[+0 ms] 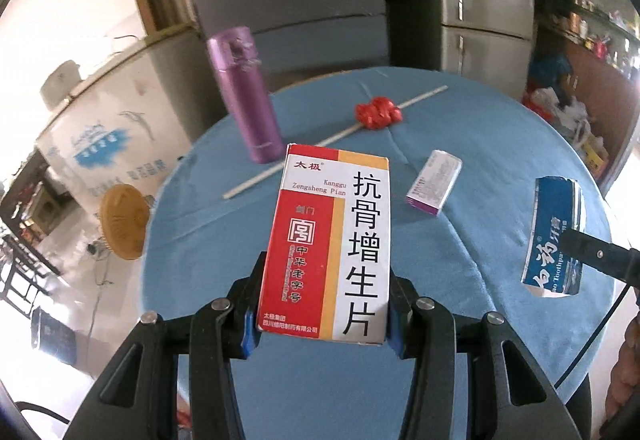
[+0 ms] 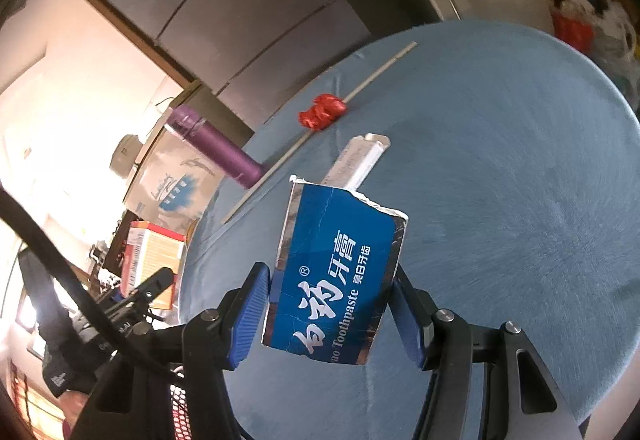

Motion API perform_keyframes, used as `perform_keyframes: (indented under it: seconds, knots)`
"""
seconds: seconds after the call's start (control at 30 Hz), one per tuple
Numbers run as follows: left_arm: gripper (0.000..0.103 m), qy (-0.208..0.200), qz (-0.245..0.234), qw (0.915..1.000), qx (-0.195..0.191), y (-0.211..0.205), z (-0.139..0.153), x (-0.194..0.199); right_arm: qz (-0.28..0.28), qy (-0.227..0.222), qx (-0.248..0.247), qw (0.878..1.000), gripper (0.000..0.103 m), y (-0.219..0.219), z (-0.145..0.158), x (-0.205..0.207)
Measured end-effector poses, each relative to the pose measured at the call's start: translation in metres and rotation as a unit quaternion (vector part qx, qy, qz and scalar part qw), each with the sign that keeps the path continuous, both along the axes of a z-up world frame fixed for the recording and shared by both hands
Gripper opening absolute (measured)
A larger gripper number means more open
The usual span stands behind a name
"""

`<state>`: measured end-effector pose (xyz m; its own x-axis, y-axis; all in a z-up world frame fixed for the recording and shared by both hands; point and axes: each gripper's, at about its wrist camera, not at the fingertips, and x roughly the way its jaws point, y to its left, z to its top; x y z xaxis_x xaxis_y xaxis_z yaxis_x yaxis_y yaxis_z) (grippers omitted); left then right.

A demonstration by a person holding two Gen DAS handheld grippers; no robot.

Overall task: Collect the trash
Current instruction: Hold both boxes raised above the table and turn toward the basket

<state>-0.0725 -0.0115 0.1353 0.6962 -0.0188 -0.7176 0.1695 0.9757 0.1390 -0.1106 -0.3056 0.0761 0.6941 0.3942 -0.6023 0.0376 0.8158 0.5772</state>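
I have my left gripper (image 1: 324, 304) clamped on the lower end of a red-and-white medicine box (image 1: 332, 240), its blue pads pressing both long sides, and the box stands clear above the blue-covered round table (image 1: 480, 143). My right gripper (image 2: 330, 314) holds a torn blue toothpaste carton (image 2: 336, 272) the same way, also lifted off the cloth. Both are thin card, I judge light and probably empty, so they will crush if I squeeze harder; the carton's ragged, open top looks weakest, so I keep the grip low on the intact walls. A small purple-edged box (image 1: 434, 183) lies on the table, along with a crumpled red wrapper (image 1: 378, 113) resting against a long pale stick (image 1: 332, 137). A purple flask (image 1: 246, 95) stands upright near the far-left edge, close to the stick's end, and I would steer around it to avoid tipping it. I see no bin in either view.
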Motion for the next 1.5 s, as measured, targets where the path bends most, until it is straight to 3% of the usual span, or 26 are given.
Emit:
perform_keyframes:
  seconds: [0.33, 0.7, 1.5]
  knots:
    - [0.050, -0.044, 0.035, 0.9984, 0.003, 0.024, 0.024, -0.042, 0.028, -0.036, -0.031, 0.998, 0.062, 0.027, 0.030, -0.024]
    - [0.050, -0.066, 0.065, 0.9957, -0.001, 0.049, 0.035, -0.064, 0.054, -0.051, -0.062, 0.995, 0.062, 0.054, 0.038, -0.028]
    - [0.050, -0.039, 0.068, 0.9969, 0.003, 0.053, 0.018, -0.072, 0.053, -0.036, -0.056, 0.996, 0.062, 0.056, 0.029, -0.023]
